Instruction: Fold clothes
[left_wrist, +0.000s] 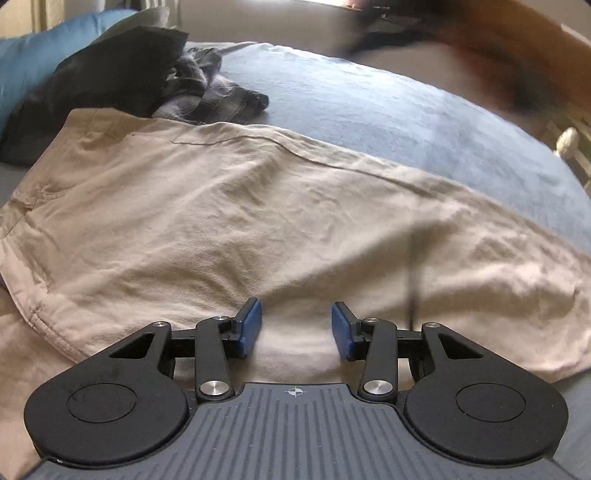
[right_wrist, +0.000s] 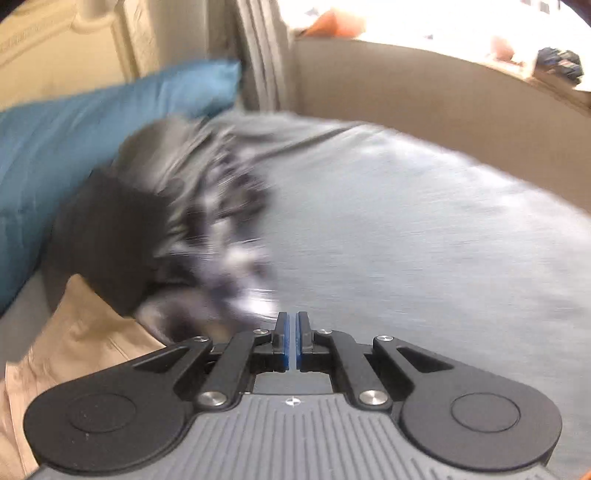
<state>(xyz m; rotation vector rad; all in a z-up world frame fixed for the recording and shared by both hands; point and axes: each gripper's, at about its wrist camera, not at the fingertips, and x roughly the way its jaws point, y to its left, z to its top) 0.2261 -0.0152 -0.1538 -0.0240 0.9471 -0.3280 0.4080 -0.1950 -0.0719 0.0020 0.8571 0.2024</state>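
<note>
— Jaws of the left gripper (left_wrist: 296, 329)?

— Parted, blue pads either side of a raised fold of the wrinkled beige cotton trousers (left_wrist: 229, 221), not pressing it. Beyond lies the grey-blue bedspread (left_wrist: 369, 110); ahead-left, a black cloth (left_wrist: 99, 88) and a dark plaid garment (left_wrist: 214, 96).

— Right gripper (right_wrist: 291, 341)?

— Clenched, nothing between. Bedspread ahead, blurred; the dark garments left of the jaws, the teal satin pillow (right_wrist: 74, 140) further left.
</note>
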